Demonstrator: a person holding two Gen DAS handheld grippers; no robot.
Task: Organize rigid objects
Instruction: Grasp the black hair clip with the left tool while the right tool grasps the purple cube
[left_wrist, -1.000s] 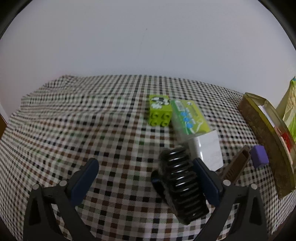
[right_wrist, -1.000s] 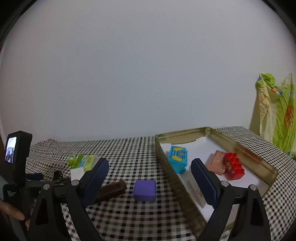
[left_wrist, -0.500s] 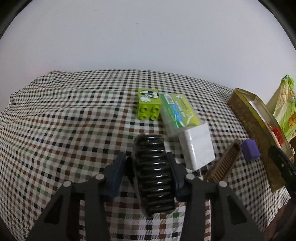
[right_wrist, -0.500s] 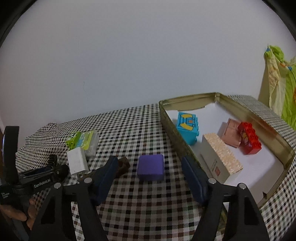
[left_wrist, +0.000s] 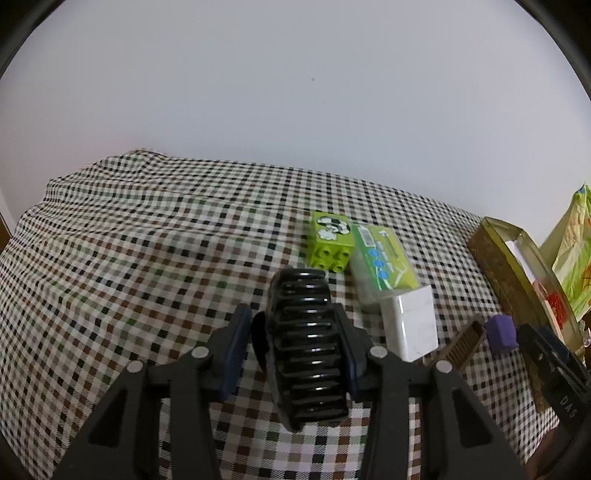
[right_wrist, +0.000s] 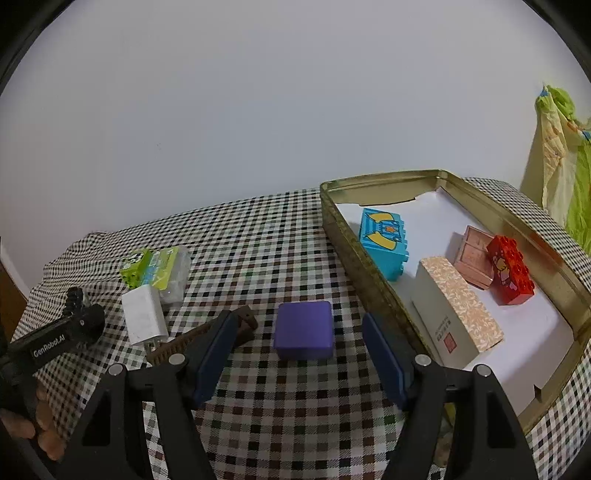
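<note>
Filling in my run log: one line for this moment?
left gripper: shut on black spring | right gripper: open, around purple block | tin: unreached

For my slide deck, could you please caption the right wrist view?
Right gripper open, fingers flanking a purple block on the checkered cloth beside the gold tin.

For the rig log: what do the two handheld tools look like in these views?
Both the left tool and right tool have black angular plastic frames, silver screws and dark blue finger pads. White GenRobot.AI lettering marks the left one's body. A bare hand grips it.
</note>
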